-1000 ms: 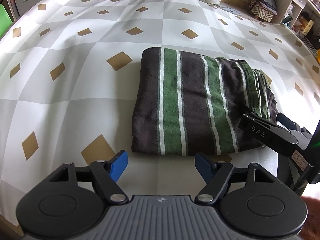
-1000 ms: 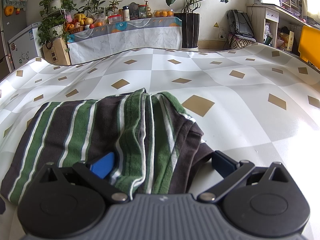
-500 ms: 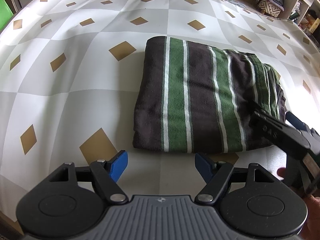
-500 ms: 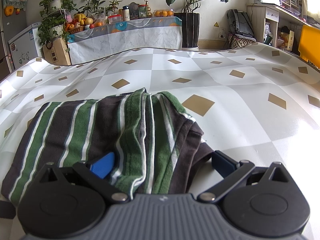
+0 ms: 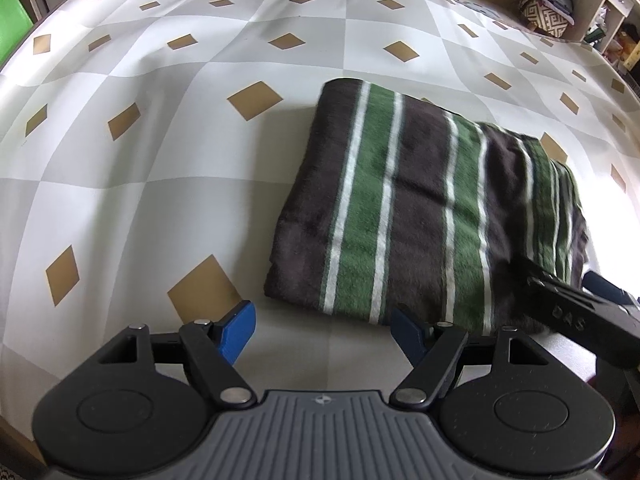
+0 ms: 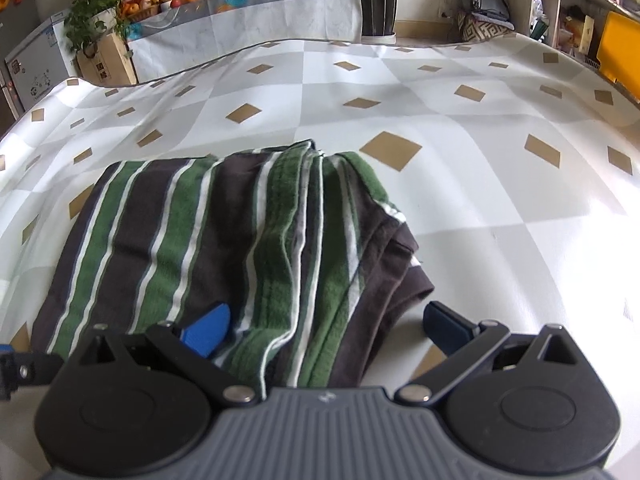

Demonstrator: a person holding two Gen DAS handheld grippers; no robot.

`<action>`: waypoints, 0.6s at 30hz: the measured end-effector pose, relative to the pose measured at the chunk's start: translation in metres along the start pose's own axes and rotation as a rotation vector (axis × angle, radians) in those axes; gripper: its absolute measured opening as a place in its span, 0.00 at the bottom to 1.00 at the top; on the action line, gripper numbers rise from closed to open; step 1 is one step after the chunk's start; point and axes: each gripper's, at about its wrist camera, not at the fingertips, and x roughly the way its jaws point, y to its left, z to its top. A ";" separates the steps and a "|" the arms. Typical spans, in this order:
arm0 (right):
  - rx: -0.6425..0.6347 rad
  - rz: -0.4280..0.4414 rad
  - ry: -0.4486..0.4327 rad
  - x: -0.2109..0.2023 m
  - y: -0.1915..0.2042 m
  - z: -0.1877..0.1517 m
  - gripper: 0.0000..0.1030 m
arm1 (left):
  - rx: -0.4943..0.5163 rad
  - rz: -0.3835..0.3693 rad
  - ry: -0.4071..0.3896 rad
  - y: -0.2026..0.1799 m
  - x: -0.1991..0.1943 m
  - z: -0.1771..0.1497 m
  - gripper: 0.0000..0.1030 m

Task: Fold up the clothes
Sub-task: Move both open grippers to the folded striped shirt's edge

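A folded garment [image 5: 408,216] in brown, green and white stripes lies flat on the checked tablecloth [image 5: 160,160]. My left gripper [image 5: 322,322] hovers open just in front of the garment's near edge, nothing between its blue fingers [image 5: 238,330]. My right gripper [image 6: 326,330] is open at the garment's bunched right end [image 6: 320,248]; the loose folds lie between its spread fingers [image 6: 208,332] without being pinched. In the left wrist view the right gripper [image 5: 560,280] reaches in from the lower right onto that end.
The tablecloth's far edge [image 6: 280,42] drops to the floor. Beyond it stand a cloth-covered counter with fruit and plants [image 6: 240,12], a dark planter [image 6: 378,0] and shelves [image 6: 560,4] at the right. A yellow bin [image 6: 620,48] sits at the right edge.
My right gripper has tipped slightly, so its view shows more of the table; the folds still lie between its open fingers. The left gripper has hardly moved and stays open.
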 end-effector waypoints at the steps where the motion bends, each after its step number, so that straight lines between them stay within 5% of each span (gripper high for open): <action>1: 0.010 0.002 0.011 -0.002 -0.001 -0.001 1.00 | -0.004 0.003 0.000 0.001 0.000 0.000 0.72; 6: 0.082 -0.008 0.072 -0.017 -0.008 0.003 0.94 | -0.019 0.015 -0.001 0.007 0.001 0.000 0.72; 18: -0.084 0.057 0.098 -0.082 -0.003 0.041 0.93 | -0.045 0.018 -0.004 0.013 0.000 0.001 0.73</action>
